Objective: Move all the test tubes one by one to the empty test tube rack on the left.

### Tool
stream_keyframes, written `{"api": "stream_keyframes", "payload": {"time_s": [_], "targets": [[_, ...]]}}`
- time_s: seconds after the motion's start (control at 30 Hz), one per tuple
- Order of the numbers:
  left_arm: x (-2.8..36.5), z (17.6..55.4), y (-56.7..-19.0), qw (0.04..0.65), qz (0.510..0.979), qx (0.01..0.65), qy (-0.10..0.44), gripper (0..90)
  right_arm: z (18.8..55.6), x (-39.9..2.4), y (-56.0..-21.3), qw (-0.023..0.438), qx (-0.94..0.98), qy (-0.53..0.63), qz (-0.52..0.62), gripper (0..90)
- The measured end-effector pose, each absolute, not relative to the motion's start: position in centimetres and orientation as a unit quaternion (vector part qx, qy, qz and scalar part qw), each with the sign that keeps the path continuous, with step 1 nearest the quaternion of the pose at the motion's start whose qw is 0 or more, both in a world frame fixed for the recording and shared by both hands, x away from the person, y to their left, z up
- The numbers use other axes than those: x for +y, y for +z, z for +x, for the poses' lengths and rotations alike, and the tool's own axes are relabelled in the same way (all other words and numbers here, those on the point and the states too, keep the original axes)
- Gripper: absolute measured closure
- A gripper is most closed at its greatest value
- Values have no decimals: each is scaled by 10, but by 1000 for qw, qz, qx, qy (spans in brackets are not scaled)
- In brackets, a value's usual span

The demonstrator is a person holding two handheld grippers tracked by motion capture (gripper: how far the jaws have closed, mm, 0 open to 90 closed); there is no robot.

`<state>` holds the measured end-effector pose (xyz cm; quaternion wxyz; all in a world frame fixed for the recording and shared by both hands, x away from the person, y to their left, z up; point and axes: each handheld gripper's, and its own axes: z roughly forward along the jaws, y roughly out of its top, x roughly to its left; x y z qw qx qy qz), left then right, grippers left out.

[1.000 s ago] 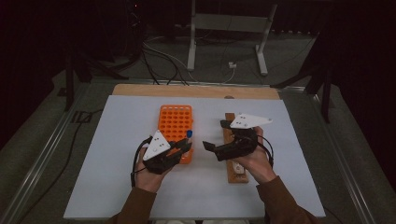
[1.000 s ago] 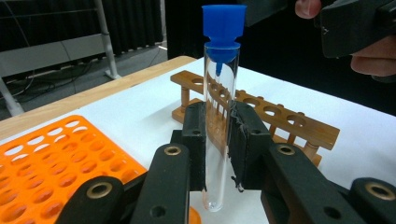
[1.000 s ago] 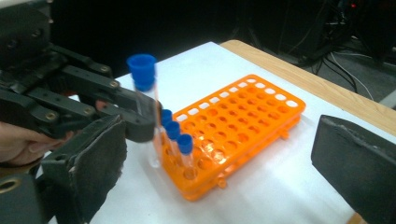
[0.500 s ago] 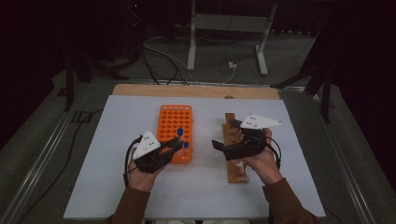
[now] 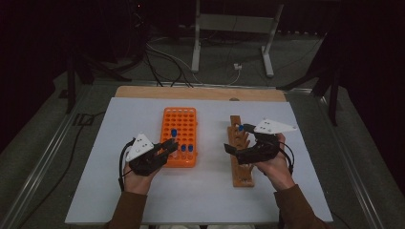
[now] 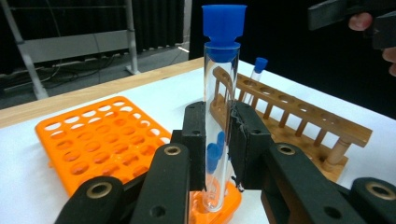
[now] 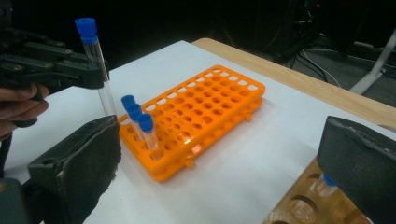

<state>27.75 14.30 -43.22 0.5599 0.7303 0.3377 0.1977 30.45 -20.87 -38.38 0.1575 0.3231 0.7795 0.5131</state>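
Note:
My left gripper (image 5: 172,144) (image 6: 219,135) is shut on a clear test tube with a blue cap (image 6: 220,93) (image 7: 95,60), held upright. The tube's lower end hangs at the near edge of the orange rack (image 5: 179,121) (image 6: 102,140) (image 7: 210,107); whether it sits in a hole I cannot tell. Three more capped tubes (image 7: 135,116) stand in that rack's near rows. My right gripper (image 5: 237,139) (image 7: 224,158) stands open over the wooden rack (image 5: 241,167) (image 6: 299,116), nothing between its pads. One capped tube (image 6: 259,70) (image 7: 327,184) stands in the wooden rack's far end.
Both racks lie on a white sheet (image 5: 215,195) over a wooden table whose far edge (image 5: 200,93) shows. Beyond it are a metal stand (image 5: 229,24) and cables on the dark floor.
The left hand has drifted left with the tube in its jaws, and the right hand has drifted right, so the two grippers stand farther apart.

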Motion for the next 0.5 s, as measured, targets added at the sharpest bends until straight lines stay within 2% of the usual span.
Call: {"api": "stream_keyframes", "payload": {"time_s": [0.5], "targets": [[155,283,-447,544,724,366,214,785,300,-231,-394,161,772,511,341,0]]}}
